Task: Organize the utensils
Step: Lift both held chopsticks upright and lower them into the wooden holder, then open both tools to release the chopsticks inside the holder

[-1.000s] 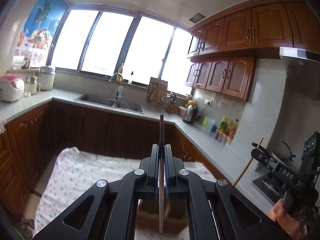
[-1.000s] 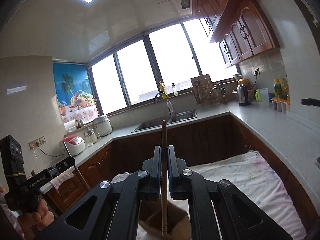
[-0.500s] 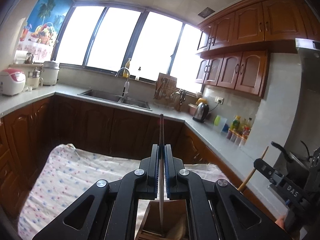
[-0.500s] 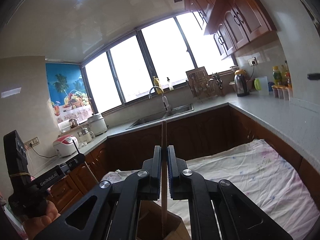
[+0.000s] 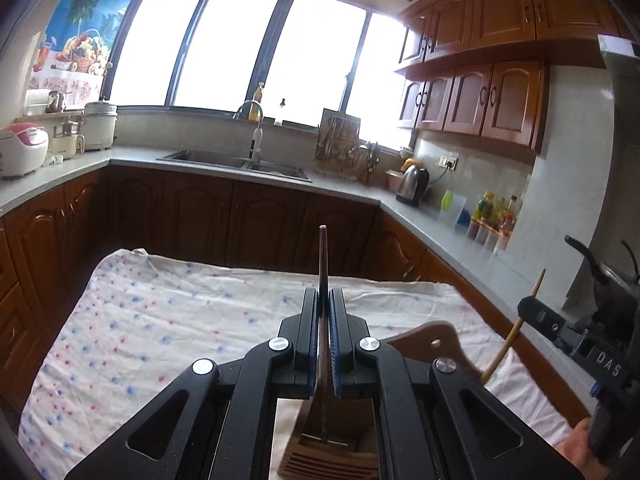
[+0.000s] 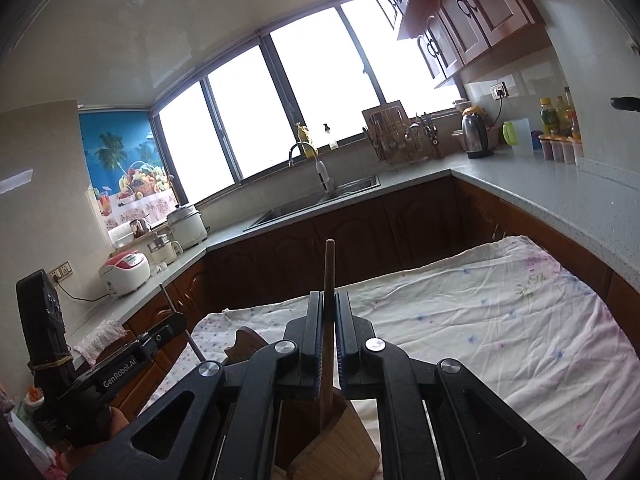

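Note:
My left gripper (image 5: 324, 295) is shut on a thin dark metal utensil (image 5: 323, 248) that stands upright. Its lower end reaches into a slotted wooden holder (image 5: 320, 458) just below the fingers. My right gripper (image 6: 329, 297) is shut on a brown wooden stick (image 6: 330, 264), also upright, with its lower end at the wooden holder (image 6: 340, 454). In the left wrist view the right gripper (image 5: 530, 310) appears at the right edge with its wooden stick (image 5: 516, 328). Far left in the right wrist view is the left gripper (image 6: 176, 322).
The holder stands on a table under a white floral cloth (image 5: 160, 320). A wooden board with a holed handle (image 5: 436, 334) lies beside the holder. Dark cabinets, a grey counter, a sink (image 5: 236, 160) and a kettle (image 5: 414, 180) ring the table. A hand (image 5: 576, 452) holds the right gripper.
Both grippers have sunk toward the table, each still holding its utensil. The wooden holder has come into view under the fingers, and more of the cloth shows.

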`<state>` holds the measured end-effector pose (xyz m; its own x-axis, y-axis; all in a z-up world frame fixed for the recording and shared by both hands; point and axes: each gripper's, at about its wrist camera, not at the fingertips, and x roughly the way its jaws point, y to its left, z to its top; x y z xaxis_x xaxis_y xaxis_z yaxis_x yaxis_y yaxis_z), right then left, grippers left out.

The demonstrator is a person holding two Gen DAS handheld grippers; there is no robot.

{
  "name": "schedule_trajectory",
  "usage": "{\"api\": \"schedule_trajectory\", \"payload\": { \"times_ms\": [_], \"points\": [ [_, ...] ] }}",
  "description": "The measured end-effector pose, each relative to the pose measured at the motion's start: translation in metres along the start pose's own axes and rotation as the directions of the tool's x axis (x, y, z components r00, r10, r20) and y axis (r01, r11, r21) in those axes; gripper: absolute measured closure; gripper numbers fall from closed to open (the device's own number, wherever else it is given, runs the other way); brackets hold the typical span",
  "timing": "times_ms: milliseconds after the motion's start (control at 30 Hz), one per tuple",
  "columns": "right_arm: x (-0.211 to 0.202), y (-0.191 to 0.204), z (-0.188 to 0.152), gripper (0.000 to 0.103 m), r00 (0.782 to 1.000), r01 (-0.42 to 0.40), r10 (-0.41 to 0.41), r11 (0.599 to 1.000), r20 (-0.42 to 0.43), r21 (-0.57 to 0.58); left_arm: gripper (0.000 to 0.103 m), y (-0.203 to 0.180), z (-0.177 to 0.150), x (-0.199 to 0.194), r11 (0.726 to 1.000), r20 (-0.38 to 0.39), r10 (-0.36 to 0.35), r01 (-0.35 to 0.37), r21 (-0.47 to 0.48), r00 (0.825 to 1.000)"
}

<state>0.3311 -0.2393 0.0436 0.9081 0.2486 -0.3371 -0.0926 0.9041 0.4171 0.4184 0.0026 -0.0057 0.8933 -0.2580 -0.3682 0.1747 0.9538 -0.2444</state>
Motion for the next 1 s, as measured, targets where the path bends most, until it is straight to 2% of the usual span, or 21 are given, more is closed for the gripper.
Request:
{"api": "schedule_trajectory", "payload": {
  "times_ms": [167,433,533,567,633,700,733,767,833,900,967,1000],
  "points": [
    [0.001,0.003,0.001,0.097,1.000,0.001,-0.001,1.000,-0.011,-0.015,0.099,0.005,0.011,-0.002,1.000,-0.019,-0.004,0.004,-0.012,1.000],
    [0.002,-0.002,0.002,0.096,1.000,0.003,-0.003,1.000,-0.028,0.003,0.099,0.007,0.005,-0.014,1.000,-0.028,0.006,-0.006,-0.004,1.000],
    [0.001,-0.003,0.004,0.092,1.000,-0.001,0.001,1.000,-0.030,0.008,0.098,0.007,0.006,-0.014,1.000,-0.044,0.011,-0.011,-0.007,0.999],
    [0.001,-0.003,0.005,0.092,1.000,-0.004,0.005,1.000,-0.028,0.010,0.095,0.007,0.006,-0.014,1.000,-0.050,0.013,-0.013,-0.009,0.999],
    [-0.001,-0.002,0.007,0.091,1.000,-0.008,0.008,1.000,-0.028,0.012,0.081,0.007,0.009,-0.016,1.000,-0.053,0.023,-0.023,-0.010,0.998],
    [-0.003,-0.002,0.008,0.081,1.000,-0.004,0.004,1.000,-0.022,0.012,0.079,0.006,0.011,-0.021,0.999,-0.039,0.032,-0.033,-0.008,0.999],
    [-0.004,-0.002,0.008,0.066,1.000,-0.006,0.007,1.000,-0.021,0.014,0.077,0.006,0.012,-0.023,1.000,-0.040,0.031,-0.031,-0.005,0.999],
    [-0.005,-0.002,0.008,0.056,1.000,-0.015,0.016,1.000,-0.020,0.020,0.076,0.005,0.013,-0.024,0.999,-0.042,0.032,-0.032,-0.004,0.999],
    [-0.008,-0.003,0.008,0.052,1.000,-0.018,0.019,0.999,-0.020,0.028,0.068,0.005,0.012,-0.028,0.999,-0.039,0.034,-0.035,-0.004,0.999],
    [-0.010,-0.004,0.008,0.047,0.999,-0.029,0.030,0.999,-0.020,0.037,0.053,0.004,0.011,-0.034,0.999,-0.032,0.045,-0.045,-0.003,0.999],
    [-0.014,-0.004,0.009,0.031,0.999,-0.035,0.036,0.998,-0.017,0.047,0.050,0.005,0.009,-0.041,0.999,-0.028,0.047,-0.047,-0.004,0.999],
    [-0.017,-0.004,0.009,0.030,0.999,-0.039,0.039,0.998,-0.011,0.050,0.046,0.005,0.008,-0.042,0.999,-0.032,0.049,-0.049,-0.005,0.998]
  ]
}}
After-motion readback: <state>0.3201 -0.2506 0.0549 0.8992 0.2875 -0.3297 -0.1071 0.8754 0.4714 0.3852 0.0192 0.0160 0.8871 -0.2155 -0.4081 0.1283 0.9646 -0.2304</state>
